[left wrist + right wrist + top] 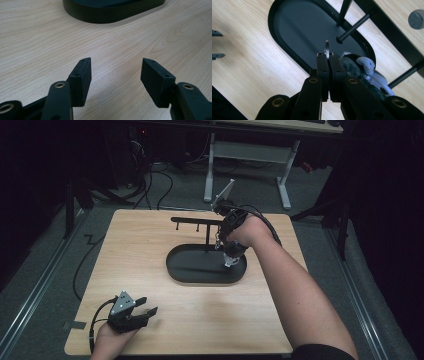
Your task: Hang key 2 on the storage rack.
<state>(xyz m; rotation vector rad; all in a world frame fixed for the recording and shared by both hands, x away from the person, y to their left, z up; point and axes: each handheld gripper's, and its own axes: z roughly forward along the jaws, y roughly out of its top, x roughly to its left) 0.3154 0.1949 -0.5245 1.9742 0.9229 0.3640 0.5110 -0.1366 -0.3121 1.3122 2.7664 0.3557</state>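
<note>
A black oval tray [185, 265] sits mid-table, with a black rack [195, 220] of short pegs rising from its far side. My right gripper [222, 241] hovers over the tray's right end, beside the rack's post, pointing down. In the right gripper view its jaws [328, 56] are shut on a thin metal key ring [326, 47], and a grey and lavender plush charm [368, 71] hangs beside them. One peg tip [339, 39] lies just beyond the ring. My left gripper [149, 305] rests near the table's front left, open and holding nothing [116, 67].
The wooden table [150, 250] has bare room left of and in front of the tray, whose rim [112, 15] shows ahead of the left jaws. A white desk frame [250, 155] and cables stand on the floor beyond the table.
</note>
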